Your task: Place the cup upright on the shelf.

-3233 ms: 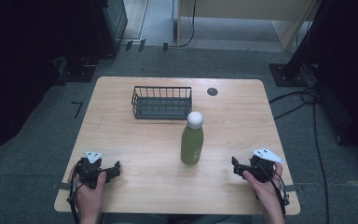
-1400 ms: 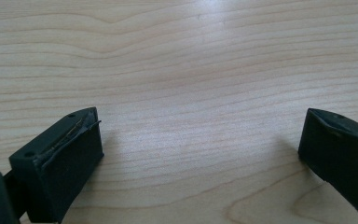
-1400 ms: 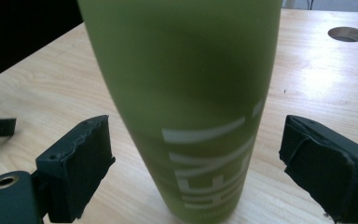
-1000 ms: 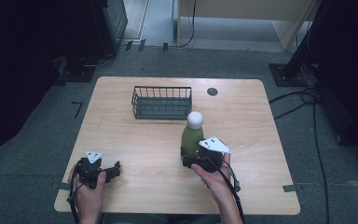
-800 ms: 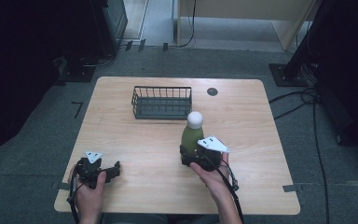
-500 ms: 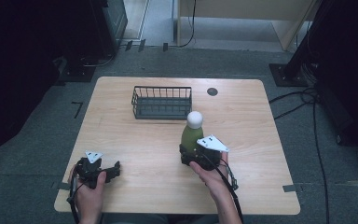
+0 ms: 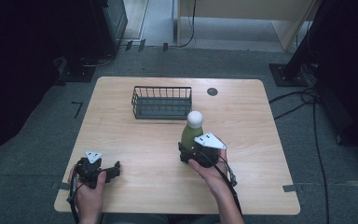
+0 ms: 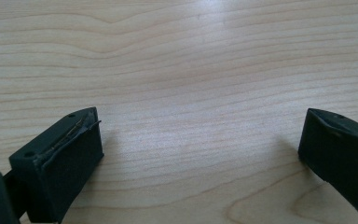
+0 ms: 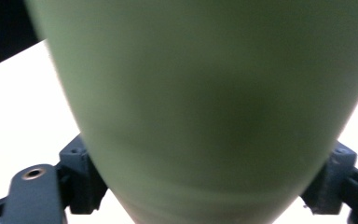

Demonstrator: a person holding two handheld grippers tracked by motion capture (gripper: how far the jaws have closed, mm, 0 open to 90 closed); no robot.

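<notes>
A green bottle (image 7: 188, 135) with a round white cap (image 7: 195, 118) stands upright in the middle of the wooden table (image 7: 247, 121). My right gripper (image 7: 186, 152) has just been closing and is now shut on the bottle's lower body. In the right gripper view the bottle (image 9: 205, 102) sits close between the two jaws, whose pads press its sides. My left gripper (image 7: 114, 169) rests near the table's front left edge. Its jaws stand wide apart over bare wood in the left gripper view (image 8: 200, 154).
A dark wire basket (image 7: 162, 102) stands behind the bottle, towards the back of the table. A small black round disc (image 7: 212, 91) lies to its right. Dark equipment and cables sit on the floor around the table.
My right gripper came from the table's front right corner to the bottle and closed around its lower part. The left hand kept still and the bottle stayed upright in place.
</notes>
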